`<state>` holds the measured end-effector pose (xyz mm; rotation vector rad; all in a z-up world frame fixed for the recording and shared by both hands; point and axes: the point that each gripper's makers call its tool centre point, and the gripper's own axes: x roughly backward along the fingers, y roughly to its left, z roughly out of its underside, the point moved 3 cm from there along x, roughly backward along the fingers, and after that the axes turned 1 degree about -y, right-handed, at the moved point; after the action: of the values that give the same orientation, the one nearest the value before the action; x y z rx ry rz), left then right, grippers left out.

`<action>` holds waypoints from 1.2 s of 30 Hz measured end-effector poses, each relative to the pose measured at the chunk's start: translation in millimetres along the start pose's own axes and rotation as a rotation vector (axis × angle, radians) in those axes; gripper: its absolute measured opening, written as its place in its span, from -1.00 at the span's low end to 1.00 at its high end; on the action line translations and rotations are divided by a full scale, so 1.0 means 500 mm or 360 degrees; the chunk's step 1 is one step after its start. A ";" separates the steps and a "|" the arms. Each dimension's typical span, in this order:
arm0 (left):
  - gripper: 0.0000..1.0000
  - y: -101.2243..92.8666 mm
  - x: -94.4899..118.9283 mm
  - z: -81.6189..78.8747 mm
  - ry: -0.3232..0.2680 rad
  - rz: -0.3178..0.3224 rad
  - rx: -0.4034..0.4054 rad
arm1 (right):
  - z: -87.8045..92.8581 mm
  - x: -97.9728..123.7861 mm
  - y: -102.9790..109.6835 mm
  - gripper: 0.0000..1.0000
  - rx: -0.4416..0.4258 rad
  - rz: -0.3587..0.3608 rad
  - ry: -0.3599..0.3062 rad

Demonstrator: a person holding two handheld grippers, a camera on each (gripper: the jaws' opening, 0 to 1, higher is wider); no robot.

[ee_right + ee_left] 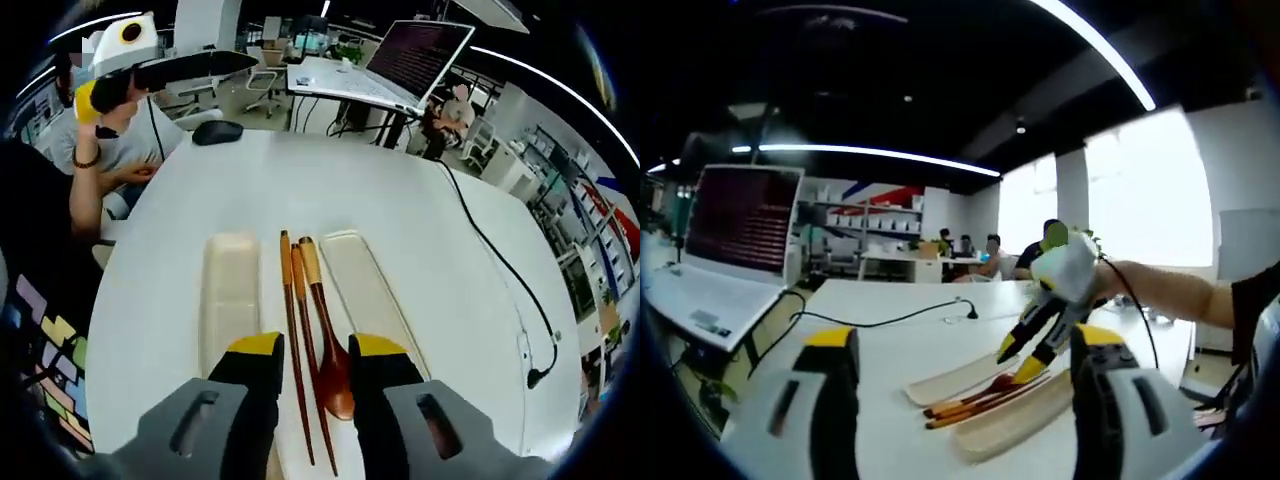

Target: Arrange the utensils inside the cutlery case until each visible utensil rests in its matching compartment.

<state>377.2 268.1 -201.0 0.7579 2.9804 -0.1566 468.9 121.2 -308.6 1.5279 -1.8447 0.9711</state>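
Two cream case halves lie side by side on the white table (200,190): the left tray (230,290) and the right tray (362,290). Between them, on the bare table, rest two wooden chopsticks (288,300) and a wooden spoon (335,385). My right gripper (315,350) is open low over them, its yellow-tipped jaws straddling the spoon's bowl and the chopsticks' thin ends. In the left gripper view that gripper (1021,361) hangs over the utensils (970,400) and the trays (955,378). My left gripper (962,340) is open and holds nothing, well back from the trays.
An open laptop (740,220) (415,55) stands at the far side. A black cable (890,320) (500,270) runs across the table, and a black mouse (218,131) lies near its edge. A person (110,140) sits beside the table.
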 end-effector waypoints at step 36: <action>0.72 0.007 0.005 -0.007 -0.0027 0.0036 0.0056 | 0.013 -0.093 -0.036 -0.86 -0.0088 -0.0232 0.0338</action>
<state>376.5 272.9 -198.1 0.7893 2.9591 -0.2135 496.1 141.2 -346.0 1.4442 -1.5778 0.9657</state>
